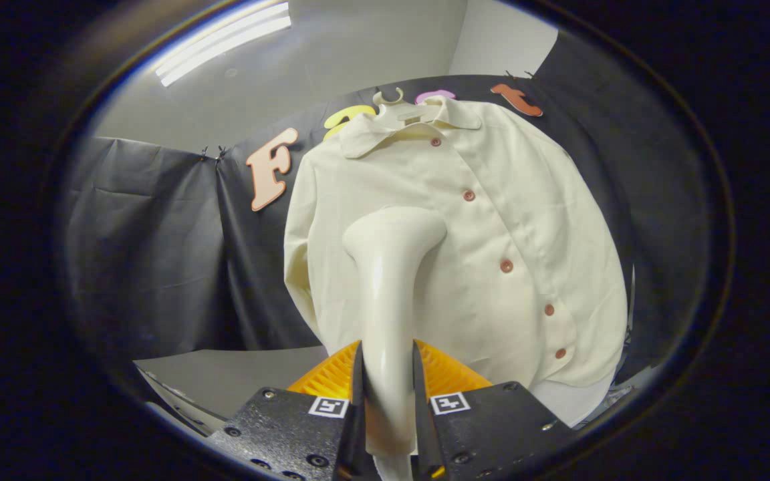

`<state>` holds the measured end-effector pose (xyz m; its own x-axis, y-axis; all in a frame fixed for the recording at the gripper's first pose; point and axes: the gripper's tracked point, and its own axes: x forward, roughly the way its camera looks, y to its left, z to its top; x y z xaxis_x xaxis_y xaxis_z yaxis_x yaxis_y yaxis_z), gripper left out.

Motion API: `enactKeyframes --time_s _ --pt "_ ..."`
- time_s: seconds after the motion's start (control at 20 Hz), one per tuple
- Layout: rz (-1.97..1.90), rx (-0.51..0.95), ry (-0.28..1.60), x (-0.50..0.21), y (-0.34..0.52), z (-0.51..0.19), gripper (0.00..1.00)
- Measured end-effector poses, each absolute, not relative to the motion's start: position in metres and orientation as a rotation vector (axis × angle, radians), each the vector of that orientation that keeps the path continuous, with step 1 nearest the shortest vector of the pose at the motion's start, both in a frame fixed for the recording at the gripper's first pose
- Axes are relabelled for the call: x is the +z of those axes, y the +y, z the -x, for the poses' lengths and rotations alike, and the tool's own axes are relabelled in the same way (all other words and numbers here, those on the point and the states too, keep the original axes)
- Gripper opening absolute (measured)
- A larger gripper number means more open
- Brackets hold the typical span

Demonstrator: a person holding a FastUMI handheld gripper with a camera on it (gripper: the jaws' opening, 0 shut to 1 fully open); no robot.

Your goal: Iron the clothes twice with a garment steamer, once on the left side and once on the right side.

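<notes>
Item 1: gripper (388, 394), fingers clenched on both sides of the garment steamer (388, 280) handle. Steamer long axis runs 6 to 12 o'clock from the fingers, head tipped toward 1 o'clock.

Item 2: shirt (492, 234), on hanger (390, 100), beyond the head, button placket at 2 o'clock. Head lies against or just before the panel left of the placket; contact cannot be told.

Gripper (387, 374) camera looks up along its fingers, close to shirt (478, 254).
</notes>
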<state>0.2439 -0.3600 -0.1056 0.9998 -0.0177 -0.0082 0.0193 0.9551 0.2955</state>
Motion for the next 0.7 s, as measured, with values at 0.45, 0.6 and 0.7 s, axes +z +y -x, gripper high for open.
enactKeyframes --time_s 0.45,0.6,0.7 --pt "-0.374 -0.034 0.090 -0.176 -0.363 -0.213 0.30" --pt "-0.390 -0.028 0.127 -0.200 -0.359 -0.203 0.30" --pt "-0.405 -0.031 0.145 -0.216 -0.358 -0.195 0.30"
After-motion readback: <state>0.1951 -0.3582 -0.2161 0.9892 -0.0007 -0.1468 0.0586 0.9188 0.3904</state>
